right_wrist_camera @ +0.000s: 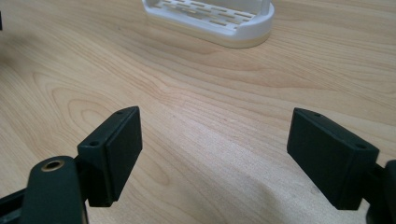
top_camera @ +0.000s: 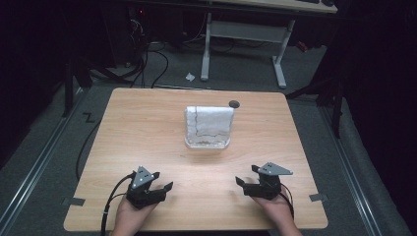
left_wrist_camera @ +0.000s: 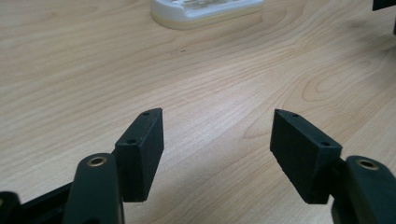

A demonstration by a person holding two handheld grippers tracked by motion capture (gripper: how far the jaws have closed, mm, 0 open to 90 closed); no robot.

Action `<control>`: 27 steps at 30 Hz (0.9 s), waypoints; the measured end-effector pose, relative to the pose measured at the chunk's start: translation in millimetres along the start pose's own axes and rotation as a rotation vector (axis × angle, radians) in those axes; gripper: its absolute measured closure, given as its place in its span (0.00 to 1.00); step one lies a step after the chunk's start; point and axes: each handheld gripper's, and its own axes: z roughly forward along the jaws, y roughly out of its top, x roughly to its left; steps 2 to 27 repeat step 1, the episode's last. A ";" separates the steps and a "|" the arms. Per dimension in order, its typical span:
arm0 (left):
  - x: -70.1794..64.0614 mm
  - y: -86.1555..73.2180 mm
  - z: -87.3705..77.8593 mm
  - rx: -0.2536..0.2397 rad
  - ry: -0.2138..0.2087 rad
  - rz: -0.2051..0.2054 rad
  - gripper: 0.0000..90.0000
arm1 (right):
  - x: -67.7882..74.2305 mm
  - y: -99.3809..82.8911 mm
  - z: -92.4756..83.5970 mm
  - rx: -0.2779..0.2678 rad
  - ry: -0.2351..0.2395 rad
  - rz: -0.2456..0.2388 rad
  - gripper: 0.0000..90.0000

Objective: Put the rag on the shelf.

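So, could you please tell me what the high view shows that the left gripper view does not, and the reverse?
The high view alone takes in the upright white rack, both hands, the right gripper, the dark round hole near the table's far edge, and the floor. The left gripper view alone gives a close look between the left gripper jaws, wide apart over bare wood. Both share the wooden table and the rack's white base.

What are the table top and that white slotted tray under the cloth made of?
The table top looks like pale wood or a wood-look laminate: flowing grain lines and a soft sheen in both gripper views. The white tray seems moulded plastic, with a smooth matte surface, rounded edges and neat slots. The cloth looks like soft white fabric with a thin dark line.
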 end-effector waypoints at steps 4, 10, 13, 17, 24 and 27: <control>0.7 0.4 0.4 -0.003 -0.010 -0.017 0.39 | 0.6 0.1 1.1 0.010 -0.001 -0.003 0.20; 0.7 0.4 0.4 -0.003 -0.010 -0.017 0.39 | 0.6 0.1 1.1 0.010 -0.001 -0.003 0.20; 0.7 0.4 0.4 -0.003 -0.010 -0.017 0.39 | 0.6 0.1 1.1 0.010 -0.001 -0.003 0.20; 0.7 0.4 0.4 -0.003 -0.010 -0.017 0.39 | 0.6 0.1 1.1 0.010 -0.001 -0.003 0.20; 0.7 0.4 0.4 -0.003 -0.010 -0.017 0.39 | 0.6 0.1 1.1 0.010 -0.001 -0.003 0.20; 0.7 0.4 0.4 -0.003 -0.010 -0.017 0.39 | 0.6 0.1 1.1 0.010 -0.001 -0.003 0.20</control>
